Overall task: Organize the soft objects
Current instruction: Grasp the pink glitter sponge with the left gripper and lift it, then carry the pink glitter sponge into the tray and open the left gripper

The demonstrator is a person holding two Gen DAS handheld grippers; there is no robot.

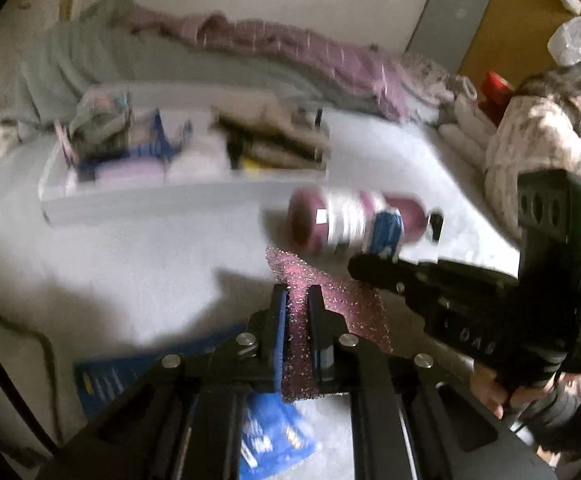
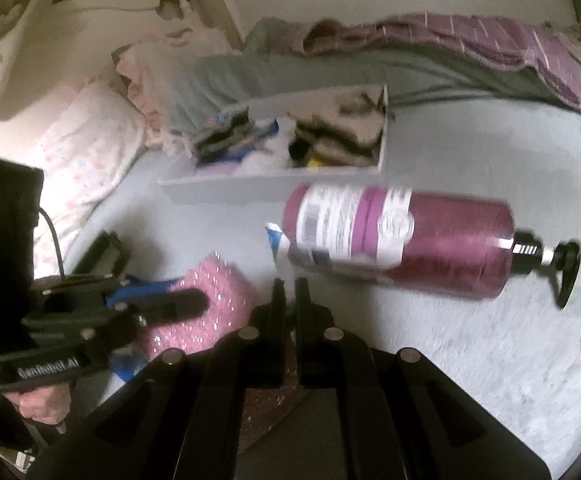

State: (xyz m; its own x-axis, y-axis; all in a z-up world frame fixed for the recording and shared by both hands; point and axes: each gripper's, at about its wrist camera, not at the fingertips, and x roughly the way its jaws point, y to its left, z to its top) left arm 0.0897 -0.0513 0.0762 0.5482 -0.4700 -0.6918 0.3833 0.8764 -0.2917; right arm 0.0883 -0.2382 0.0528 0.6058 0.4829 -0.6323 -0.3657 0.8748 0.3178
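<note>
1. Pale bed cover [image 2: 490, 360] as the working ground, soft underfoot for everything.
2. Far, centre: white box [image 1: 150, 204], already stuffed with folded soft things, likely the goal.
3. Between box and grippers: purple pump bottle [image 2: 430, 236] on its side, hard, blocking the straight path.
4. Near: pink bubble sheet [image 1: 354, 308], pinched in the left gripper [image 1: 298, 296], probably for lifting clear.
5. Right gripper [image 2: 287, 292]: jaws narrow, nearly closed; hold on the sheet unclear.
6. Blue packet [image 1: 274, 440] loose beneath.
</note>
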